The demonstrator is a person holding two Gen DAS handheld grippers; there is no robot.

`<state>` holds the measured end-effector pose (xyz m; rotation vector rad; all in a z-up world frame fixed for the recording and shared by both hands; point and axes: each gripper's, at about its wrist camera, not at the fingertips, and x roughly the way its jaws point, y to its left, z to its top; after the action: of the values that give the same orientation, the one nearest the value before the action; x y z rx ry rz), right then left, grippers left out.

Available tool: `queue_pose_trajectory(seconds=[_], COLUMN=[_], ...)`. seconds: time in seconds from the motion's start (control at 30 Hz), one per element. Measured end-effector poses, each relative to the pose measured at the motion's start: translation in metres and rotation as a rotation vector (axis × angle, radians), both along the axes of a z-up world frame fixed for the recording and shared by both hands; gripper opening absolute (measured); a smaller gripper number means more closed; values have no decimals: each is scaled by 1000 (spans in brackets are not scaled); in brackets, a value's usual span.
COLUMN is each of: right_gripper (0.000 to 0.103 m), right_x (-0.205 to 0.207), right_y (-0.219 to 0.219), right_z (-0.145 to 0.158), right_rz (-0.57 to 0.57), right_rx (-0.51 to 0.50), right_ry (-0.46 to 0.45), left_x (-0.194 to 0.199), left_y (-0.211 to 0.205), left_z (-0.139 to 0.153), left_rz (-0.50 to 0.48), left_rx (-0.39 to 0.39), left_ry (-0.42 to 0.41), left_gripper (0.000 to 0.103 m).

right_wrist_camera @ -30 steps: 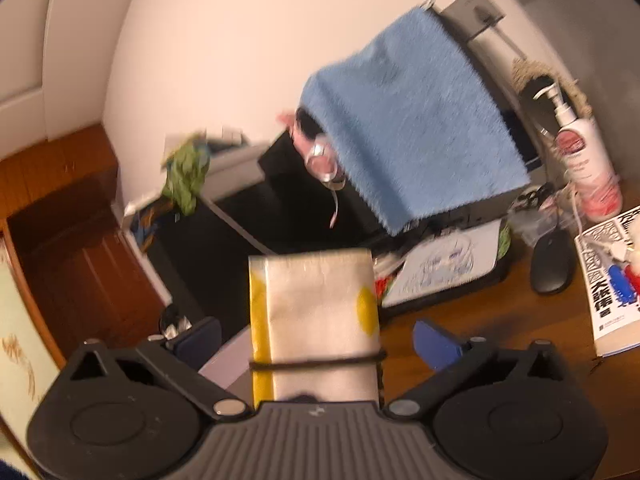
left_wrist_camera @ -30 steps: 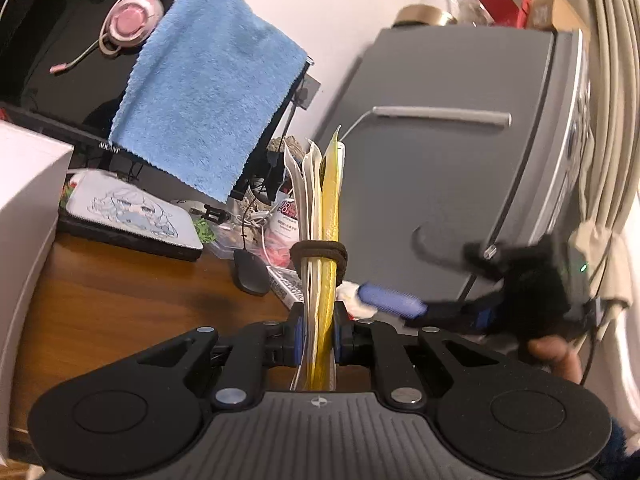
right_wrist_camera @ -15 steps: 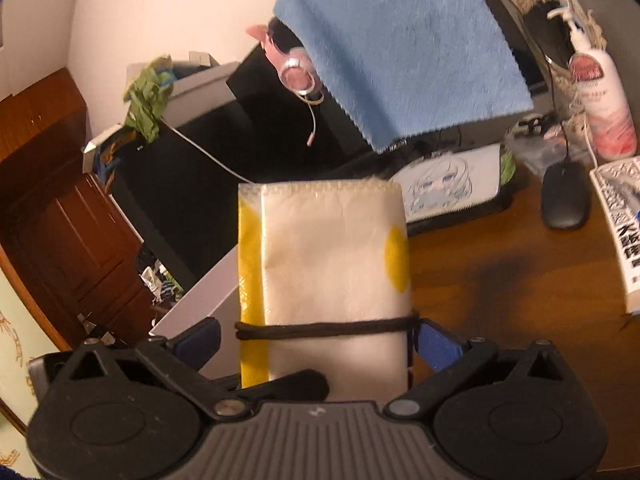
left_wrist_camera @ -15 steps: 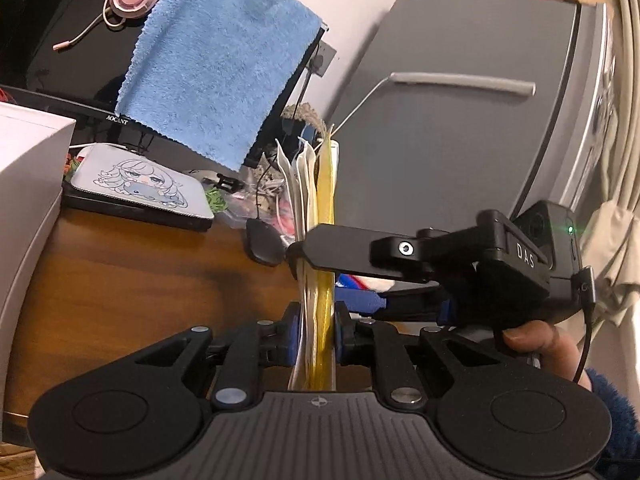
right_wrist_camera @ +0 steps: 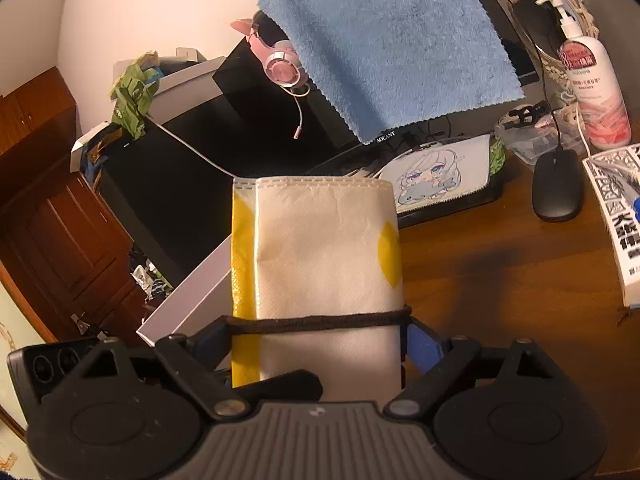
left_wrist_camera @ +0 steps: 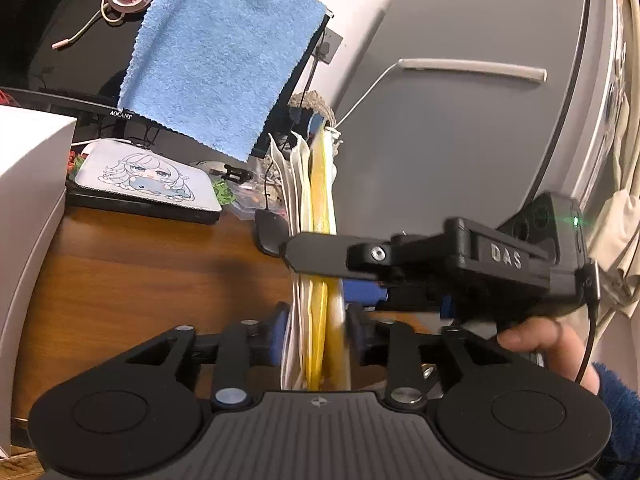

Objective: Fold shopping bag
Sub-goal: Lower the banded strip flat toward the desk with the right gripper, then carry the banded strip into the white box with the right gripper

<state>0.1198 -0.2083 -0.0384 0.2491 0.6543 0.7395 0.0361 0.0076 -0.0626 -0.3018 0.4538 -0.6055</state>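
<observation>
Since half a second ago the right gripper (left_wrist_camera: 360, 292) has slid further across the folded shopping bag (right_wrist_camera: 324, 264), its upper black finger now reaching past the bag's edge in the left wrist view, and the left gripper's pads sit a little looser than before. The left gripper (left_wrist_camera: 316, 338) holds the bag upright and edge-on between narrow-set fingers, above the front edge of the desk (left_wrist_camera: 152, 272). The right gripper's fingers stand wide, one at each side of the bag, level with the black elastic band (right_wrist_camera: 320, 322) wrapped round it; whether they press it, I cannot tell. A hand (left_wrist_camera: 540, 344) grips the right tool. On the wooden desk, towards the back edge, lie a black mouse (right_wrist_camera: 556, 184), a printed mouse pad (right_wrist_camera: 444, 176) and a pump bottle (right_wrist_camera: 592, 92). A blue towel (right_wrist_camera: 392, 44) drapes over the monitor beside a pink headset (right_wrist_camera: 280, 64). A grey cabinet (left_wrist_camera: 460, 128) stands at the desk's right end.
</observation>
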Motion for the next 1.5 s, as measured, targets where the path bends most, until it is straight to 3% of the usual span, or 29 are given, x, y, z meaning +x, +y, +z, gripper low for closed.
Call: queue_pose_trajectory(seconds=[0.33,0.5,0.67,0.8,0.9,1.0,1.1,1.13,1.3,1.43,1.5], right_gripper=[88,88,88,88,88,91,99,99,103,103,103], right_x=[23,61,87,85,83,81,79,79,75,73,71], right_y=[2,25,45,46,46,46,47,47,47,47,47], right_z=[18,12,-7,-5,-3,-1,0,1,4,6,7], right_rz=[-20,48,85,103,116,129,143,147,169,187,196], right_rx=[-153,-416,-600,-604,-603,-603,-602,-602,-601,-600,-599], right_ry=[-6,91,183,162,145,128,110,105,76,53,41], left_x=[-11,-20,-25,-18,-24,-26,-25,-25,-27,-35,-40], left_y=[-8,-19,-22,-26,-24,-16,-6,-6,-22,-28,-29], left_z=[5,6,2,-2,-5,-7,-8,-7,-1,5,12], left_rz=[12,140,107,62,28,103,129,146,224,297,275], left_rx=[165,280,334,396,411,363,270,274,488,573,574], left_ry=[-20,-47,-55,-33,-144,-155,-108,-102,-138,-201,-210], left_gripper=[58,82,90,90,90,88,89,89,95,103,103])
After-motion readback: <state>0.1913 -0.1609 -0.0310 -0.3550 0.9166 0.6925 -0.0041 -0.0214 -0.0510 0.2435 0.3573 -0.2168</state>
